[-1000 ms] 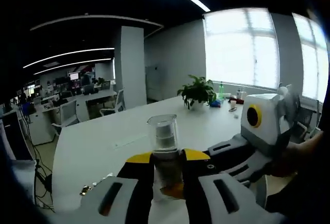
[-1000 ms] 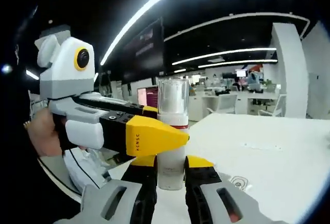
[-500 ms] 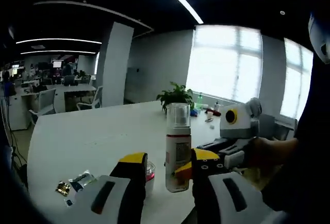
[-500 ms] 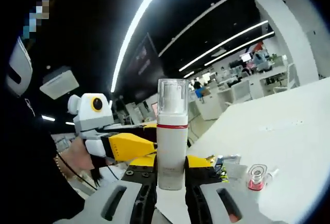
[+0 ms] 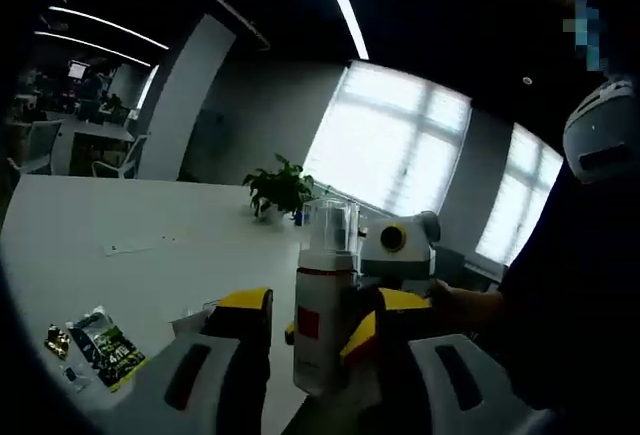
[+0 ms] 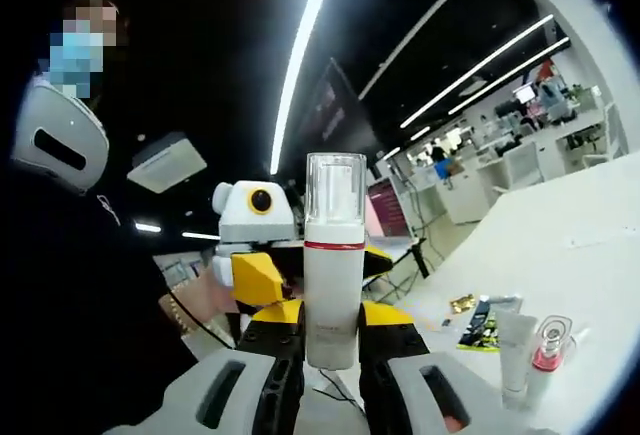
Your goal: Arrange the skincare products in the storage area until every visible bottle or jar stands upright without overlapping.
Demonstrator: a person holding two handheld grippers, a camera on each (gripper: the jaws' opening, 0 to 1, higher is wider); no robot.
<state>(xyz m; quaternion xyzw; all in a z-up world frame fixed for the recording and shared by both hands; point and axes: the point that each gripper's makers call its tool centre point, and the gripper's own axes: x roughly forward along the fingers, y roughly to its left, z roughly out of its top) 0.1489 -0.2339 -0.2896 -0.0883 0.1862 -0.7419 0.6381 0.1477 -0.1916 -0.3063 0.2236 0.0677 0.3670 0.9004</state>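
One pump bottle (image 6: 334,260), white with a red band and clear cap, stands upright between the right gripper (image 6: 332,340)'s jaws, which pinch its base. A second ago the left gripper (image 5: 310,340) clamped it too; its jaws now stand apart around the bottle, so the handover looks done. Beyond the bottle, a tube (image 6: 515,340), a small pink-capped bottle (image 6: 545,350) and sachets (image 5: 105,340) wait on the table (image 5: 120,230).

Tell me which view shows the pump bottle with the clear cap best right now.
The right gripper view: the pump bottle stands centred and well lit, its full height showing between the right claw jaws. The left gripper view shows it dimmer, backlit by the windows.
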